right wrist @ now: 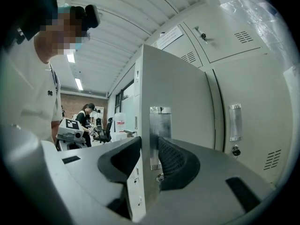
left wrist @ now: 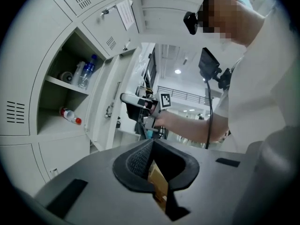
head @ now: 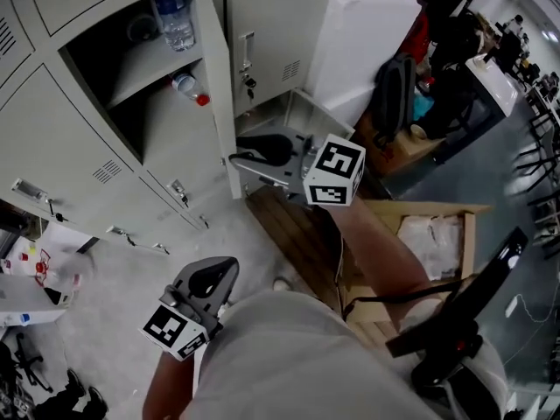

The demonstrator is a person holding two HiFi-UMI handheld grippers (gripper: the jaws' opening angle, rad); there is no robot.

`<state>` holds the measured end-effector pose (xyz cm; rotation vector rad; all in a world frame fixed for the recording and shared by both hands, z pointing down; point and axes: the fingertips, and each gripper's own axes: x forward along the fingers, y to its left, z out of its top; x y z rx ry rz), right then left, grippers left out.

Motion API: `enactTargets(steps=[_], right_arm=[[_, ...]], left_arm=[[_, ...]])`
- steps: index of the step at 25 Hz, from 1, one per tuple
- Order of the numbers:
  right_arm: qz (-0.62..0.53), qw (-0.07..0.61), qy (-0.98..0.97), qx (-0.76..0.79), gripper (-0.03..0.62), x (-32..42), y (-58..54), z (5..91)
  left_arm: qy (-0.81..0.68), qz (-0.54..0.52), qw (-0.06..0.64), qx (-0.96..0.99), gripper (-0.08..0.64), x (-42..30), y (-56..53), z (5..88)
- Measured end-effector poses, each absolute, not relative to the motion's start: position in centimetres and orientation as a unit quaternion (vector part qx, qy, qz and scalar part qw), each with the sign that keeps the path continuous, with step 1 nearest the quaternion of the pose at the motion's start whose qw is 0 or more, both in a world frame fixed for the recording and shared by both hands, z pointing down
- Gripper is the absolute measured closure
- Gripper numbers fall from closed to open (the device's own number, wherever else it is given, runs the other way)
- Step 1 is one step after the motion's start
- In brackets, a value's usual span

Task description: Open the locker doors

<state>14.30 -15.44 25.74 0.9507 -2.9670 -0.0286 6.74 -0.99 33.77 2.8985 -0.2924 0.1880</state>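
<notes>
Locker door [head: 280,24] open, free edge pinched by right gripper [head: 241,157].
Clamped between the right gripper's jaws at the door's edge, beside the metal latch plate [right wrist: 160,125]. Open compartment [head: 105,59] just behind: water bottle [head: 178,16] upright on the shelf, red-capped bottle [head: 188,86] lying below. Left gripper [head: 219,274] low, well apart from the lockers, jaws closed together, empty.
</notes>
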Motion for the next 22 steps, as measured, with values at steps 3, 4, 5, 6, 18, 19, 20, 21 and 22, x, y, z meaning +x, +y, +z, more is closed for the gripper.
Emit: enactTargets(steps=[3,4,5,6,18,19,20,21,22], right_arm=[[-0.01,0.01,-0.955,0.298,0.484,15.8,-15.0,25.8],[-0.009,0.009,-0.955,0.295,0.485,16.3,-14.9,25.8],[-0.009,0.007,-0.956,0.294,0.485,16.8,-14.8,25.9],[-0.009,0.007,-0.956,0.292,0.485,17.3,-14.7,25.9],[-0.003,0.004,-0.955,0.297,0.52,23.2,-14.2,25.9],[-0.003,0.003,-0.954,0.299,0.523,23.6,-14.3,25.9],[-0.003,0.003,-0.954,0.301,0.526,23.9,-14.3,25.9],[-0.003,0.003,-0.953,0.303,0.528,24.2,-14.3,25.9],[-0.002,0.003,-0.952,0.306,0.531,24.5,-14.4,25.9]], left_arm=[[-0.107,0.065,0.111,0.986,0.549,8.2,-0.6,33.9],[-0.11,0.067,0.111,0.985,0.549,8.6,-0.5,33.9],[-0.113,0.068,0.111,0.985,0.549,9.0,-0.4,33.9],[-0.116,0.068,0.11,0.985,0.549,9.4,-0.3,33.9],[-0.146,0.058,0.11,0.982,0.549,14.3,0.8,34.0],[-0.148,0.058,0.112,0.981,0.549,14.5,0.9,34.1],[-0.15,0.058,0.114,0.98,0.549,14.7,1.0,34.2],[-0.152,0.059,0.116,0.98,0.549,15.0,1.2,34.2],[-0.154,0.059,0.117,0.979,0.549,15.1,1.3,34.3]])
